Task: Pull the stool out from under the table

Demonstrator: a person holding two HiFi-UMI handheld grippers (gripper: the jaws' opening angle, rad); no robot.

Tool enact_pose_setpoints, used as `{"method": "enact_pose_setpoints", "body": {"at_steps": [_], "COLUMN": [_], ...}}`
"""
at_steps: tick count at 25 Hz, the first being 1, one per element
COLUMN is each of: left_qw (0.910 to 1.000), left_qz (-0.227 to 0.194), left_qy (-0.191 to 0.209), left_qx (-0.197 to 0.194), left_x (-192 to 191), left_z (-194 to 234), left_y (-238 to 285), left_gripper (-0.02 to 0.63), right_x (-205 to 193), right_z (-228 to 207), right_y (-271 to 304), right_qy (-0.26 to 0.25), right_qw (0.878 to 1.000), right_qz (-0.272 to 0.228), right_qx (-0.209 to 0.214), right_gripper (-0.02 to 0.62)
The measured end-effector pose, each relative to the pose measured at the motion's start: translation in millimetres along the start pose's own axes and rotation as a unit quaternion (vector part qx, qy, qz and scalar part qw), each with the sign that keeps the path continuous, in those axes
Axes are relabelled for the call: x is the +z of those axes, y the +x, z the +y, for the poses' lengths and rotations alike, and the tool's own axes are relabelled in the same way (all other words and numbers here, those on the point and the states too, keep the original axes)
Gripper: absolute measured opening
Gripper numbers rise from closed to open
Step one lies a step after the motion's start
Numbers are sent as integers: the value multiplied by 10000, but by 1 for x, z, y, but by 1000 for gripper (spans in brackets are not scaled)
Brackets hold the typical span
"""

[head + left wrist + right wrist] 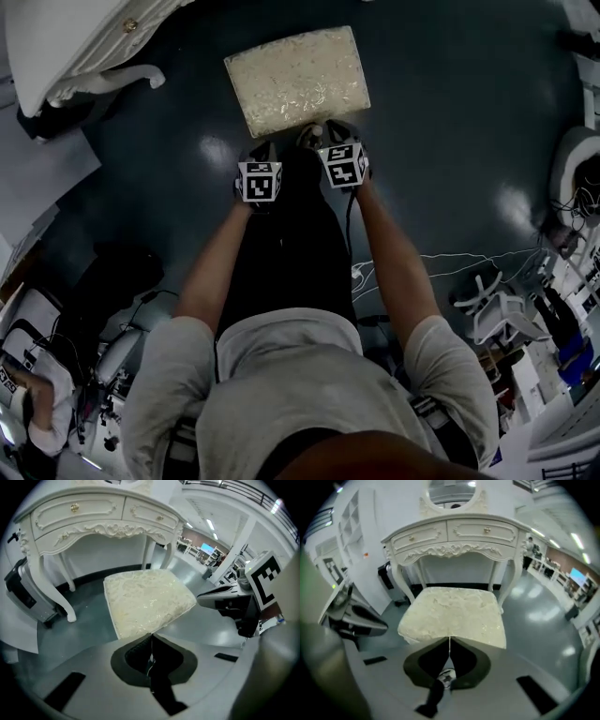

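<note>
1. Stool [298, 80]: a rectangular seat with a cream, textured cushion. It stands on the dark glossy floor [450, 112], out in front of the table and clear of its underside. In the right gripper view its far edge lies near the table's front legs.
2. Table [454, 534]: a white, carved dressing table with two drawers and curved legs. It sits far from the person, beyond the stool, and in the head view it lies at the far left. An oval mirror [450, 491] rises behind its top.
3. Left gripper [261, 148]: it is aimed steeply down at the near edge of the stool, left of centre. Its jaws are pressed fully together with nothing between them. The stool's near corner shows just past the tips.
4. Right gripper [323, 131]: it is just beside the left one, over the stool's near edge. Its jaws are also closed tight and empty. Whether the tips touch the cushion cannot be told.
5. Marker cubes [260, 181]: one sits on each gripper, with black-and-white squares facing up.
6. Person: bare forearms [216, 262] extend forward to both grippers.
</note>
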State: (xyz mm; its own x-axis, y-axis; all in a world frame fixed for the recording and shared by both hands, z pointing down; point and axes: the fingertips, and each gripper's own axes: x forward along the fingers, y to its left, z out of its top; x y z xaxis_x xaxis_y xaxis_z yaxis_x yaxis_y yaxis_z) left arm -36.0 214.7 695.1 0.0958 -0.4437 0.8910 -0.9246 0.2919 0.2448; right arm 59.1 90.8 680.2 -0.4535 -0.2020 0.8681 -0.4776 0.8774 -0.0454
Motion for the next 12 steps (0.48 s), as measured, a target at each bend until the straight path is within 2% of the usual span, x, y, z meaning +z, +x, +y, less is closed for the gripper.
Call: {"method": "enact_pose_setpoints", "body": {"at_steps": [3,6,12], "left_qw": [9998,9988,9923], "left_qz": [-113,-295,-765], "left_qy": [-47,-368,-966], "left_qx": [-139,-154,-139], "left_x": [10,21,26], "left_z": [-19,-26,-23], "left_y": [-39,-85,-166], "left_gripper": [9,9,11], "right_x": [16,38,67], "right_z": [33,63,107], "right_y": [-31,-71,-144], "right_qy": [844,1013,1497], "right_qw": [9963,9941,9868], "right_qz": [-77,-244,-586], "right_qx": [164,309,212], "right_gripper": [18,17,15]}}
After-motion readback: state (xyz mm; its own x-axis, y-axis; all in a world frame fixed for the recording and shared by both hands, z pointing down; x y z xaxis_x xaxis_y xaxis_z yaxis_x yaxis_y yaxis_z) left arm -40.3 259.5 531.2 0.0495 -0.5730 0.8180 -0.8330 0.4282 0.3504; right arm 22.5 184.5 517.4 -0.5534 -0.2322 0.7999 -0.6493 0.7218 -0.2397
